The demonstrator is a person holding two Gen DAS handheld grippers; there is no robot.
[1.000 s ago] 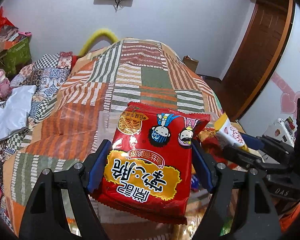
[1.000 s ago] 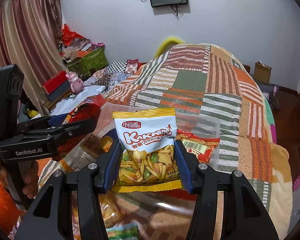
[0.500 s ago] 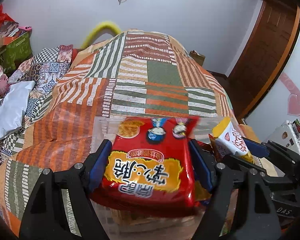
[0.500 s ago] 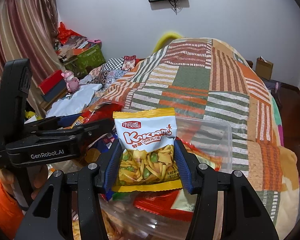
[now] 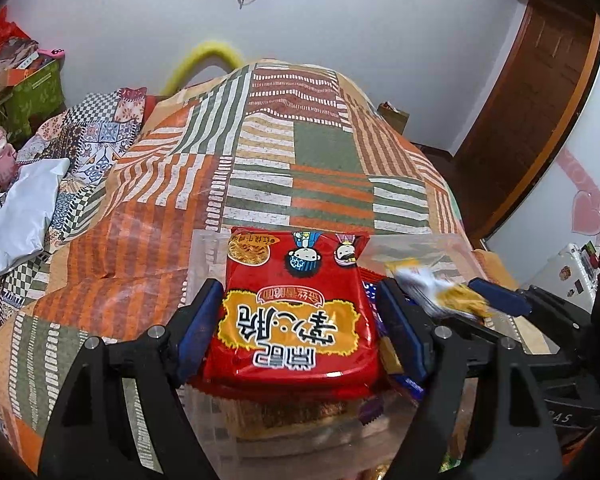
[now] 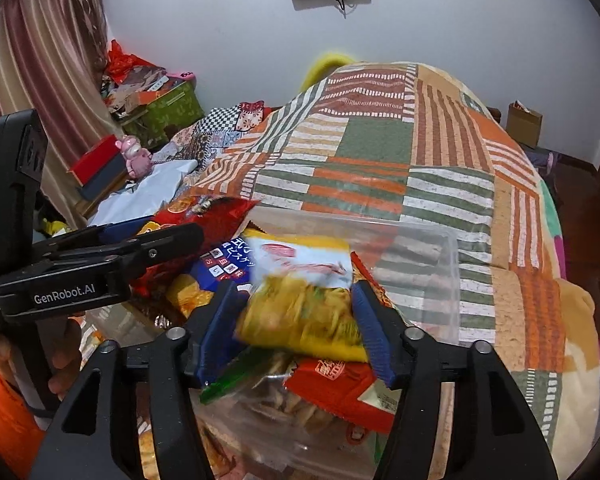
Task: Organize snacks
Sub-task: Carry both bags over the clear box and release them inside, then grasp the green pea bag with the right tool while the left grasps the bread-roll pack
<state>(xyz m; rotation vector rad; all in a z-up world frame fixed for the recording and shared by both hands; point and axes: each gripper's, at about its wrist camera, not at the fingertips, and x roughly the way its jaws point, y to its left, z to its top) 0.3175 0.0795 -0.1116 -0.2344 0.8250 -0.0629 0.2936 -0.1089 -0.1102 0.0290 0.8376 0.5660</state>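
Now right tongs are opening, yellow packet tilting loose between them; left tongs still grip red packet.

Legible markings: one brand name, partial lettering and packet print.
The left gripper, seen from the right wrist, carries white lettering "GenRobot.AI" on its black side. The right gripper, seen from the left wrist, shows faint letters "AS" on its black body; anything before them is cut off. The red snack packet bears large Chinese characters on a yellow panel, upside down to the camera, beside two cartoon figures. The blue packet carries white Japanese-style characters, too small to read. The yellow-and-white packet is blurred; its print cannot be read.
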